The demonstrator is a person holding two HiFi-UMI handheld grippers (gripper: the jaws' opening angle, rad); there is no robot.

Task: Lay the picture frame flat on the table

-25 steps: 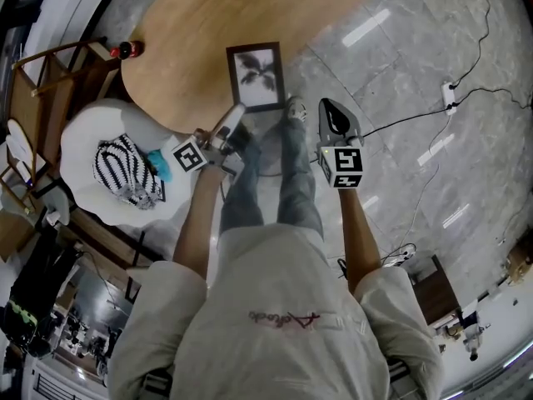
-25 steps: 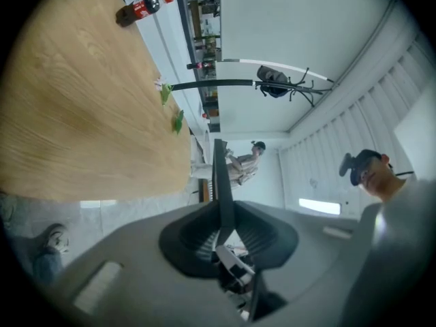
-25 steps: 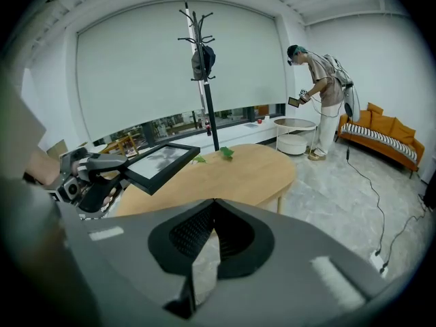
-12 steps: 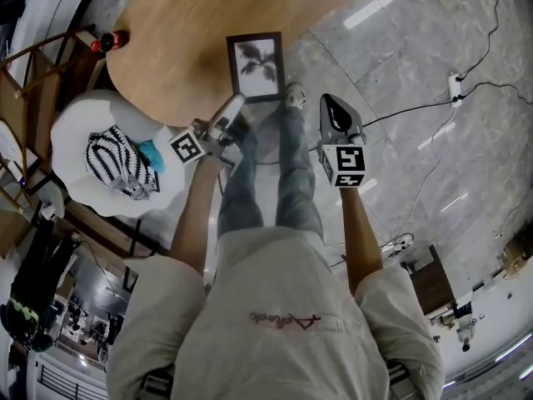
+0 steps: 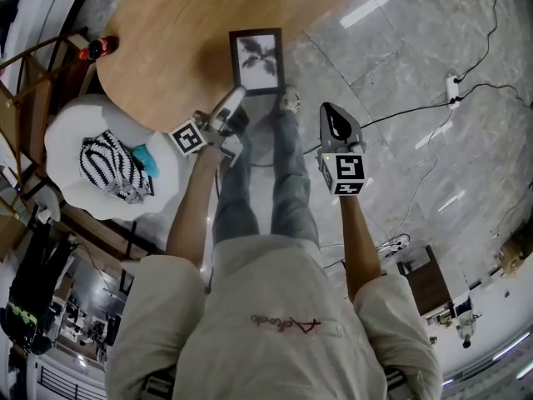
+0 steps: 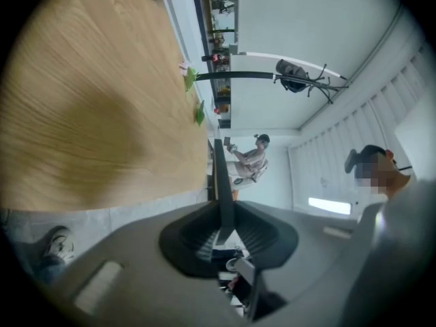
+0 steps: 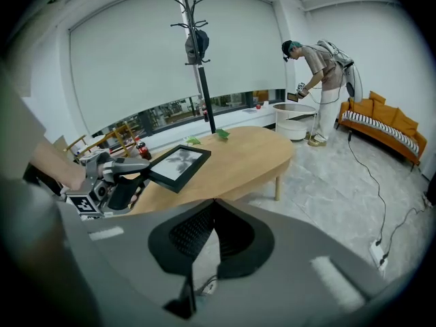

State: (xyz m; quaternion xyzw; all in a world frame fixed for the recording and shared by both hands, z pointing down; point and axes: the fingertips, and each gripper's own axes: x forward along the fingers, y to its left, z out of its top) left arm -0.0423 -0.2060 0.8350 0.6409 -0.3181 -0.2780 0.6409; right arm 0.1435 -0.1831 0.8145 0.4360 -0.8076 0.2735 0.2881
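Observation:
The black picture frame (image 5: 256,61) with a leaf print hangs nearly flat just over the near edge of the oval wooden table (image 5: 166,32). My left gripper (image 5: 231,107) is shut on the frame's near edge. In the left gripper view the frame (image 6: 219,172) shows edge-on as a thin dark strip, pinched between the pads of the left gripper (image 6: 223,216). The right gripper view shows the frame (image 7: 178,165) from the side, with the left gripper (image 7: 122,172) at its corner. My right gripper (image 5: 331,117) hovers over the floor right of the table, its jaws (image 7: 214,201) shut on nothing.
A cola bottle (image 5: 98,48) stands at the table's left end. A white chair with a striped cushion (image 5: 108,169) sits left of my legs. Cables and a power strip (image 5: 450,90) lie on the floor. Another person (image 7: 320,67), a coat stand (image 7: 197,53) and an orange sofa (image 7: 381,125) are farther off.
My left gripper has carried the frame lower and farther over the tabletop. The right gripper has sunk a little and stays shut.

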